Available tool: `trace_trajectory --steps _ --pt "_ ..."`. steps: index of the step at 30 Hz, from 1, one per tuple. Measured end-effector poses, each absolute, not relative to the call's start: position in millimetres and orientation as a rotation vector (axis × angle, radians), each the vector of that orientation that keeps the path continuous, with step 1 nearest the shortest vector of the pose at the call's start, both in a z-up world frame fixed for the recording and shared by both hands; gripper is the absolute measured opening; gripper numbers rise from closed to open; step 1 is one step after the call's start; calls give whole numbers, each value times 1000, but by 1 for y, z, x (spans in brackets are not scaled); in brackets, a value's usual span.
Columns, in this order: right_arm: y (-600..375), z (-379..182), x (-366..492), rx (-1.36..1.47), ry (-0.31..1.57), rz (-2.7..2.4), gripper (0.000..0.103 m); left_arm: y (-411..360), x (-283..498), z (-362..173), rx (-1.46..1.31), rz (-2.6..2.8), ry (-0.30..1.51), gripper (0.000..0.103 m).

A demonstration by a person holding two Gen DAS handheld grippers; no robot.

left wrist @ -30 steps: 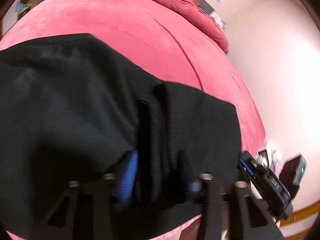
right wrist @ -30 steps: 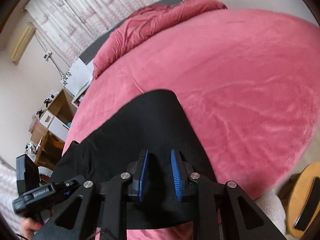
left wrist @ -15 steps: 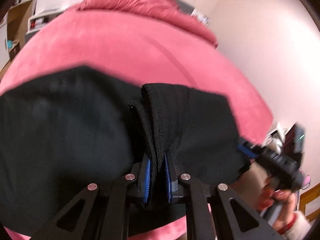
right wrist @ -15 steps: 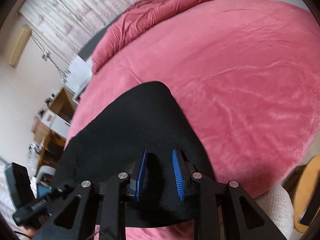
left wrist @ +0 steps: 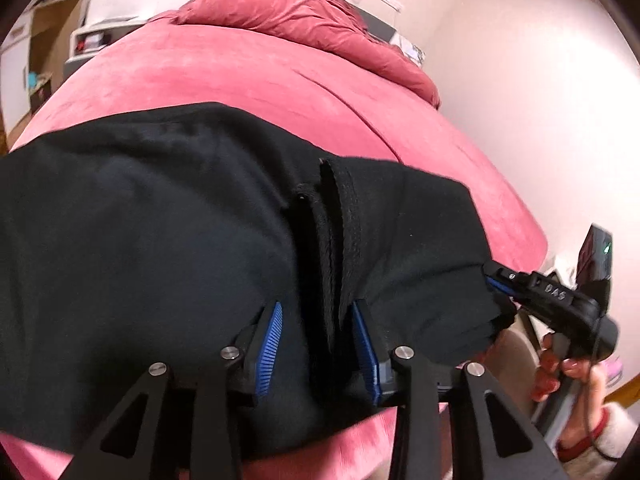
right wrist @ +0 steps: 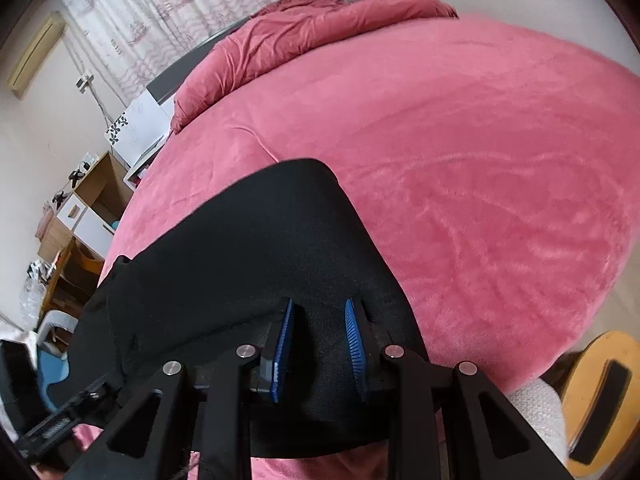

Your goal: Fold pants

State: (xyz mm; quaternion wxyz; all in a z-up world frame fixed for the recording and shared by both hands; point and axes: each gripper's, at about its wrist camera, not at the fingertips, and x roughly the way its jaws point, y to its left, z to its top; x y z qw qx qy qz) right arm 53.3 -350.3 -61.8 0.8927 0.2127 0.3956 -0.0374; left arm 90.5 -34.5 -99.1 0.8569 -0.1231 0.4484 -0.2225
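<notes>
Black pants [left wrist: 160, 240] lie along the bed's [left wrist: 240, 76] near edge, a bunched fold between the opening left gripper [left wrist: 318, 344]; only the left view shows the part-open right gripper [right wrist: 318, 344] grasping nothing.

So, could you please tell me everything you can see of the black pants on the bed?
The black pants are of soft, matte, fleecy-looking fabric and lie spread across the near part of the pink bed cover, their near edge reaching the bed's edge. In the left wrist view a raised, layered ridge of fabric stands between the blue pads of the left gripper, whose jaws are opening and clear of it. The right gripper sits over the pants' right end, its pads apart over flat cloth.
</notes>
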Motion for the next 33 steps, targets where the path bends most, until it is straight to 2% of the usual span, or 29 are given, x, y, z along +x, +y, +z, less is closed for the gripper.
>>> trace_trajectory --steps 2,9,18,26,33 --pt "-339 -54 51 384 795 -75 35 -22 82 -93 -252 -439 920 37" --pt "-260 -41 56 155 790 103 34 44 48 -81 -363 -310 897 37" --pt "-170 -78 65 -11 860 314 32 119 20 -81 -559 -129 914 39" --pt "-193 -86 63 116 830 347 33 159 2 -88 -719 19 929 60" --pt "-205 -86 58 165 826 372 35 182 10 -100 -876 53 979 61"
